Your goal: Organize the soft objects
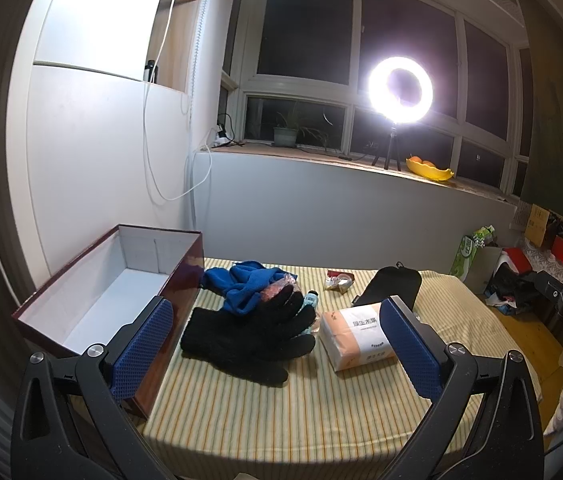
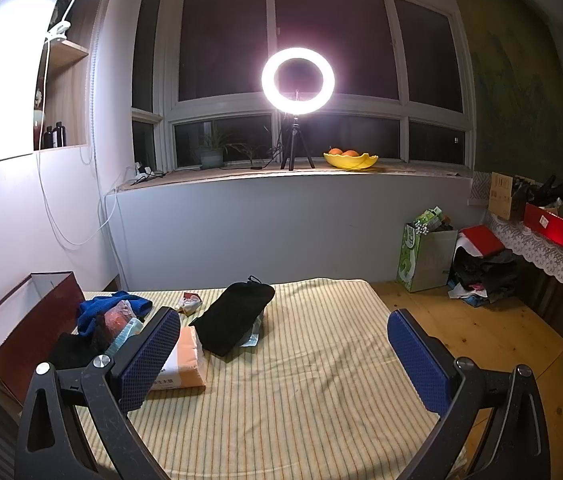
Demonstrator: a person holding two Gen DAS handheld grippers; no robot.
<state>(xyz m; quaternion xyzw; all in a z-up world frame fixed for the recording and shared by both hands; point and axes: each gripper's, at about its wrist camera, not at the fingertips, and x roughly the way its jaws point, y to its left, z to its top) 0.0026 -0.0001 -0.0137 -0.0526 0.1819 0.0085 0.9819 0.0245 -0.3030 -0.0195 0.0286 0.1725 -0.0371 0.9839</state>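
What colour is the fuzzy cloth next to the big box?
Bright blue. The cloth lies crumpled beside the open box, clearest in the left wrist view.

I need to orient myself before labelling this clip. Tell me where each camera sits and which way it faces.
Left wrist: on the left gripper, open, low over the table's left side, facing the window; black glove and open box ahead.
Right wrist: on the right gripper, open, further right, facing the window; black pouch ahead, wooden floor to the right.
Shared: ring light, yellow fruit bowl, tissue pack, striped cloth.
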